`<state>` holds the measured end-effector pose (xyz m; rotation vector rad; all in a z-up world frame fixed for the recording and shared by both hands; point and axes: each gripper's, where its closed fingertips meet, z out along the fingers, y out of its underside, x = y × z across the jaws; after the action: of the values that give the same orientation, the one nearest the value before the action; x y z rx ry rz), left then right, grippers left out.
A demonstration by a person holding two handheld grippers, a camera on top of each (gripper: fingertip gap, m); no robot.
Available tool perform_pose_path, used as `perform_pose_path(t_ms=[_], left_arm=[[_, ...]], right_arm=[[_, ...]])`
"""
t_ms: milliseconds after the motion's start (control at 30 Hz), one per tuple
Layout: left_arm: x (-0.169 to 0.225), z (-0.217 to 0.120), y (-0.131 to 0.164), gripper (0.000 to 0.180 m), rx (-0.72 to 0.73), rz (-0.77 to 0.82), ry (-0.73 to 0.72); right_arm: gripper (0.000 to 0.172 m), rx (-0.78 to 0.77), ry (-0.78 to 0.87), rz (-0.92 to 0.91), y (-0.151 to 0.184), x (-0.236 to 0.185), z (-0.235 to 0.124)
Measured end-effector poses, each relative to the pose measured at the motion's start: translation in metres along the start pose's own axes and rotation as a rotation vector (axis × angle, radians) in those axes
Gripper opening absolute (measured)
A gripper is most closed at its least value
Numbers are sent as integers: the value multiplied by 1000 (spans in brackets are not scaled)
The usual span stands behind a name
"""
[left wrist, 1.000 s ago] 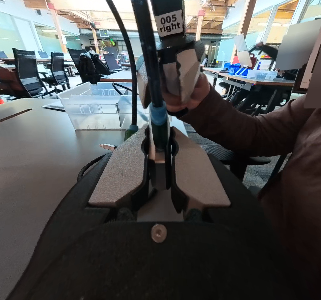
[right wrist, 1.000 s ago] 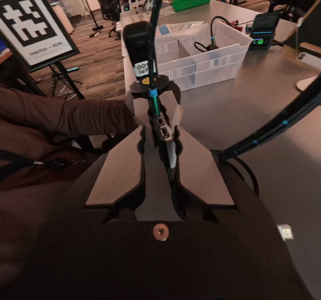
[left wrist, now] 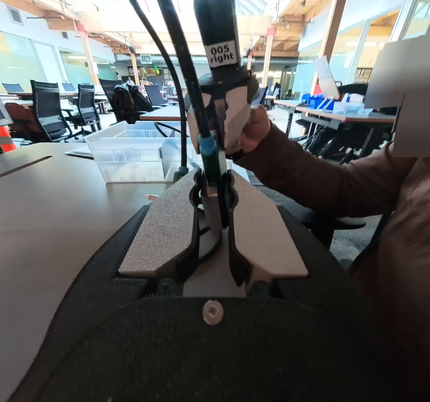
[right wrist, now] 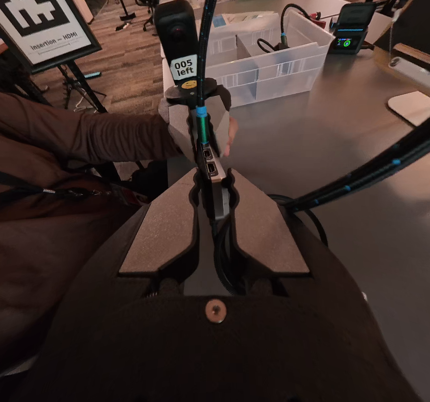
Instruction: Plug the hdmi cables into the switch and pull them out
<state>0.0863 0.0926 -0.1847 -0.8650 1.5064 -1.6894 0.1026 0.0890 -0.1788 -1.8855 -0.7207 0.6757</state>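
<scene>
**A:** Since a second ago our left tool [left wrist: 213,174] has kept its clamp on the green metal HDMI plug with the blue band [left wrist: 209,158]. Our right tool [right wrist: 213,173] has tightened onto the flat silver switch box [right wrist: 221,202], which is held up above the dark surface [right wrist: 325,158].

**B:** We risk cocking the plug if we push off-axis, and then it jams. The stiff braided cable [right wrist: 204,41] could also twist the switch in our right pads.

**A:** Can we tell whether it's seated?

**B:** No. Fingers and blur hide the joint, and a second green plug [left wrist: 180,173] is half hidden behind our left finger.
</scene>
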Motion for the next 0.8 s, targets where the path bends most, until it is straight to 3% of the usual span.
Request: perform_pose_path(t_ms=[567, 700, 800], left_arm=[[-4, -2, -4, 22, 69, -117, 10], [1, 3, 8, 22, 7, -152, 48], [6, 7, 14, 24, -51, -52, 38]], right_arm=[[16, 127, -15, 16, -21, -3, -3], [15, 169, -31, 28, -26, -3, -3], [15, 184, -49, 23, -28, -6, -4]])
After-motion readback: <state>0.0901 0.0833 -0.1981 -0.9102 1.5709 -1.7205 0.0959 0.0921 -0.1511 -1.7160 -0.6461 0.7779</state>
